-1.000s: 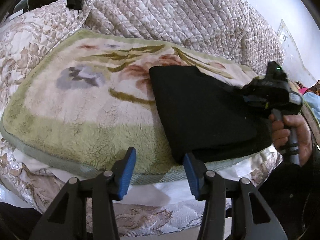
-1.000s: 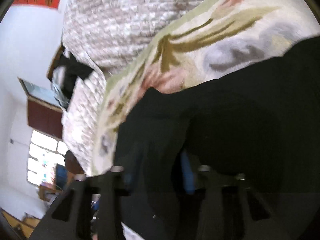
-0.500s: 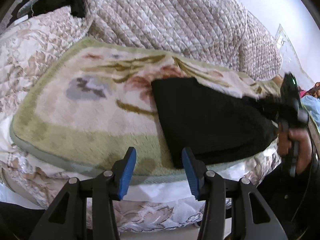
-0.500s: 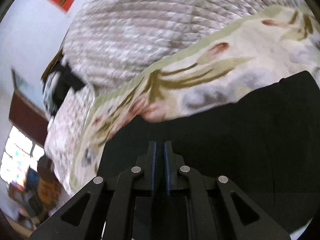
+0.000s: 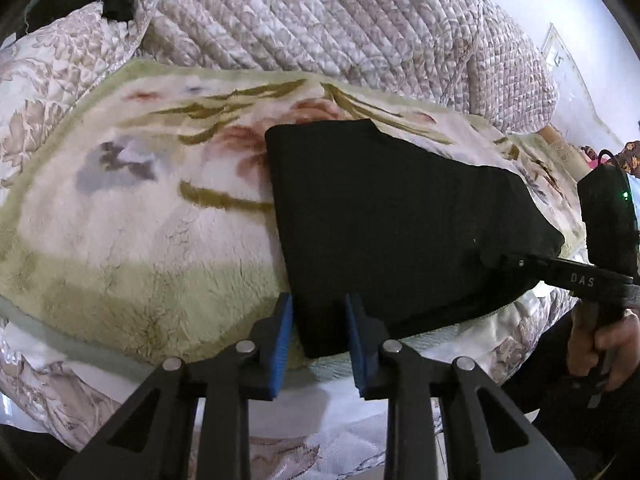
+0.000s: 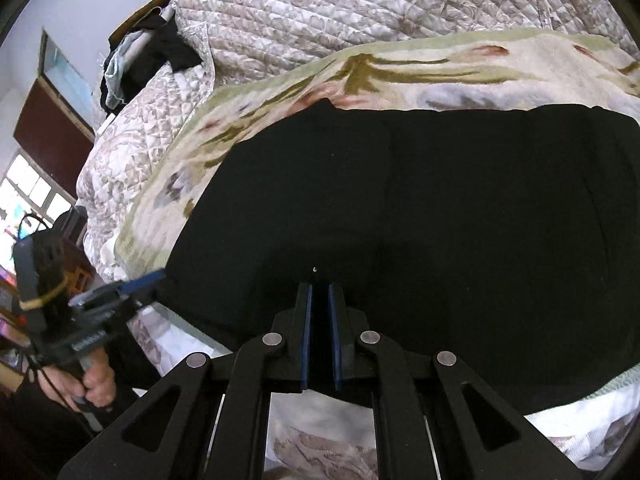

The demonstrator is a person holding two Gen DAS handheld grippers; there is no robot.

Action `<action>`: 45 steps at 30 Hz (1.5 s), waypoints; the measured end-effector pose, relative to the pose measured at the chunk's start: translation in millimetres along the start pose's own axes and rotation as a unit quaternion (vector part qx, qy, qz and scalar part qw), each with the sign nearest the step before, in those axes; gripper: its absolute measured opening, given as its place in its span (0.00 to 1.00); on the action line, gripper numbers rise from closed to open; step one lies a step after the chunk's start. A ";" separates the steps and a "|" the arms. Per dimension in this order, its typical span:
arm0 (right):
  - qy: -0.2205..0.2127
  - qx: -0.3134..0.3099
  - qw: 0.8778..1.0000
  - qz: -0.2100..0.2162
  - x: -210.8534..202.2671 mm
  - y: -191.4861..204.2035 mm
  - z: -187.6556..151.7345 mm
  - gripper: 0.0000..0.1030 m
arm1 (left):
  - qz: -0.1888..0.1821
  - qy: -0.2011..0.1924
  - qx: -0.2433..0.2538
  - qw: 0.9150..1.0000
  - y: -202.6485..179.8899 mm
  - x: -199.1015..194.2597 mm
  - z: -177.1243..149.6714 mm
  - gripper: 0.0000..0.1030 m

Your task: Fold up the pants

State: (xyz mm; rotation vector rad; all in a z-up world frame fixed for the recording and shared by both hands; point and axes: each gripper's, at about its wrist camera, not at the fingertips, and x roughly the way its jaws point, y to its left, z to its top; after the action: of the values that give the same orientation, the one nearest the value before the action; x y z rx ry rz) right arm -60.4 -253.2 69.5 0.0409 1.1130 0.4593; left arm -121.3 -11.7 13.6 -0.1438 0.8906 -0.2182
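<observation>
Left gripper (image 5: pixel 319 312): jaws apart, straddling the near corner of the pants (image 5: pixel 384 220).
Right gripper (image 6: pixel 319 294): jaws nearly together, a narrow gap between the blue pads; a grip on the cloth cannot be confirmed.
Pants: black, folded flat on the blanket (image 5: pixel 120 216).
Blanket: flowered, lying over a quilt (image 5: pixel 320 20).

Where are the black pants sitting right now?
The black pants lie folded on the floral fleece blanket, right of centre in the left wrist view, their near corner between the left gripper fingers, near the bed's front edge.
</observation>
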 end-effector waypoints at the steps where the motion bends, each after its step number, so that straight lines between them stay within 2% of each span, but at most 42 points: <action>1: 0.000 0.000 1.000 -0.001 -0.2 -0.3 -0.6 0.07 | -0.001 0.000 0.000 1.000 -0.3 -0.5 0.2 0.28; 15: -0.013 -0.035 0.999 -0.025 -1.8 11.6 -4.4 0.07 | -0.007 -0.004 -0.005 1.000 3.3 -1.1 -2.0 0.28; 18: -0.019 -0.033 0.999 -0.028 -8.4 12.8 -0.4 0.07 | -0.002 -0.012 -0.005 1.000 2.8 -6.4 6.8 0.28; 23: -0.051 -0.017 0.998 -0.026 -21.1 11.2 5.8 0.07 | 0.004 -0.030 0.003 1.000 2.1 -5.5 33.9 0.28; 26: -0.040 -0.032 0.998 -0.031 -14.8 17.2 5.9 0.07 | 0.003 -0.033 0.013 0.999 -2.0 4.0 48.7 0.28; 28: -0.015 -0.035 0.998 -0.047 -4.7 16.6 4.8 0.07 | -0.002 -0.015 0.013 1.000 -2.5 17.0 51.6 0.28; 30: -0.017 -0.026 0.999 -0.042 -4.7 12.9 5.7 0.07 | -0.003 -0.002 0.015 1.000 -3.8 24.8 52.0 0.28; 34: -0.040 -0.026 0.998 -0.045 -11.2 11.0 22.0 0.07 | -0.008 -0.001 0.019 1.000 -4.8 31.1 68.1 0.28; 39: -0.042 -0.029 0.997 -0.066 7.9 7.6 61.7 0.07 | 0.006 -0.010 0.035 0.999 -3.2 51.7 103.0 0.28; 45: -0.030 -0.006 0.996 -0.081 41.5 -8.9 88.6 0.07 | -0.002 0.005 0.008 1.000 8.1 85.6 115.8 0.28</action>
State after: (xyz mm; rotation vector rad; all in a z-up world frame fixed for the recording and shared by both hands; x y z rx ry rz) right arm 34.6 -228.4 71.7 -0.0457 1.0453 0.3178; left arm 22.5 -21.1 19.3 -0.1292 0.8987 -0.2297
